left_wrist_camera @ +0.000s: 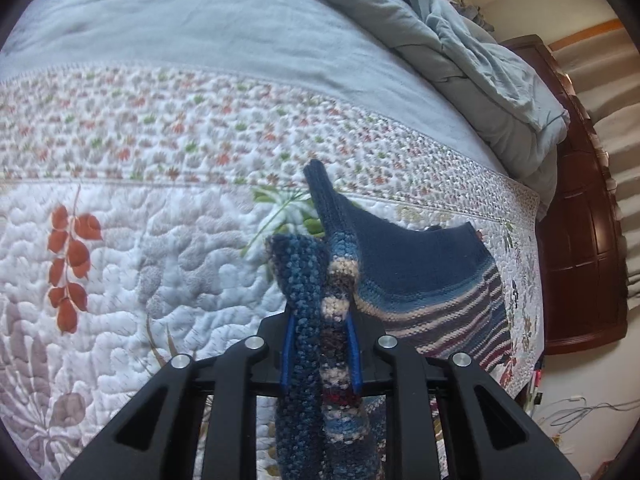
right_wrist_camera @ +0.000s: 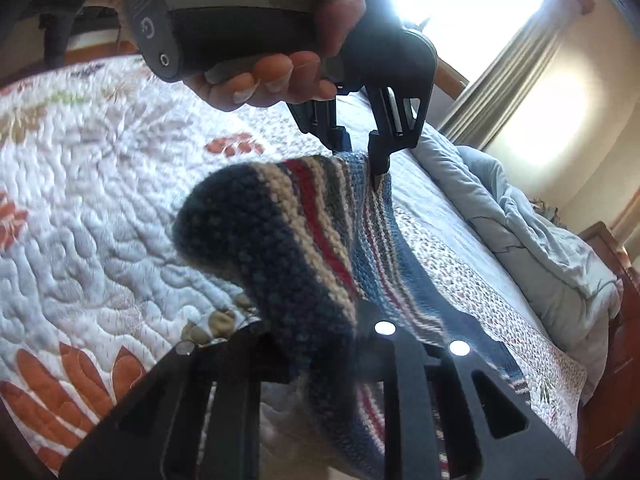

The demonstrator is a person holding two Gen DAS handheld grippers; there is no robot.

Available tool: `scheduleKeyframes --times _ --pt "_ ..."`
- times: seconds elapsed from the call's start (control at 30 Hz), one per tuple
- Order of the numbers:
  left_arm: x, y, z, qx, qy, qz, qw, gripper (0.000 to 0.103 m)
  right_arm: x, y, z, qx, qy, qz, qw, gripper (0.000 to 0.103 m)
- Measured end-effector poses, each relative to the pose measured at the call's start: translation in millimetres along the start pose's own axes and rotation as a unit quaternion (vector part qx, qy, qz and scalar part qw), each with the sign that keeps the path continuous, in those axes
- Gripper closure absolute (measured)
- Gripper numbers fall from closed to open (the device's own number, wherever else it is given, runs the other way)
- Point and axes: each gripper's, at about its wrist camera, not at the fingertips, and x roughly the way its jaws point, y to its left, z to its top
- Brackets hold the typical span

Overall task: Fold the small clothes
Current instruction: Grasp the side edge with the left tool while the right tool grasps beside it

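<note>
- The knitted garment (left_wrist_camera: 432, 276), a small striped piece in navy, cream and red, is being held above the quilt (left_wrist_camera: 132, 248) of the bed, stretched between the two grippers; part of it is hanging down toward the quilt
- The left gripper (left_wrist_camera: 322, 356) is being kept clamped on a bunched edge of the knit; the blue pads (left_wrist_camera: 355, 356) are being pressed against the yarn on both sides
- In the right wrist view, the right gripper (right_wrist_camera: 320, 344) is being covered by a thick fold of the knit, so its fingertips are hidden; it is judged to be closed on the fabric
- In the same view, the left gripper is being held from above by a hand (right_wrist_camera: 280, 68)
- The knit is judged to be soft, light and stretchy; it is sagging between the two grips, so it is probably being deformed easily and is not keeping a crease by itself
- A hold at the corners or along an edge is judged as better than a hold on a bunch, because a bunch is giving a crooked fold
- A crumpled blue-grey duvet (left_wrist_camera: 480, 80) is lying at the far side of the bed, well apart from the garment, and a dark wooden bed frame (left_wrist_camera: 580, 240) is standing beyond the edge
- Nothing is seen lying on the quilt under the garment
</note>
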Motion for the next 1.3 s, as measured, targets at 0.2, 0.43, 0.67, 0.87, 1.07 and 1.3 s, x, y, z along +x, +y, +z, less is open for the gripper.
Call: scheduleKeyframes --times 0.2,0.43,0.67,0.87,1.07,1.3 --pt "-20.2 -55.4 3.4 0.034 -0.009 0.038 0.9987 0.082 -21.0 -33.5 0.7 0.035 -0.015 0.004 0.999 0.088" --pt "-27.4 -119.0 4.1 0.074 -0.021 0.075 0.9942 0.082 -39.4 -73.4 -8.7 0.087 -0.029 0.015 0.996 0.088" --pt "-18.7 -169.8 2.9 0.1 -0.019 0.099 0.9899 0.082 -51.7 -113.9 -27.9 0.14 -0.038 0.025 0.989 0.089" --pt "0.7 -217.0 2.1 0.123 -0.013 0.116 0.9856 0.082 -57.4 -141.5 -47.7 0.174 -0.044 0.027 0.983 0.089" --pt "26.9 -262.9 0.5 0.146 -0.003 0.132 0.9804 0.082 -62.6 -173.5 -73.3 0.214 -0.051 0.025 0.975 0.089" --pt "62.9 -312.0 -7.8 0.18 0.017 0.142 0.9733 0.082 -67.4 -197.7 -103.5 0.24 -0.052 0.017 0.969 0.089"
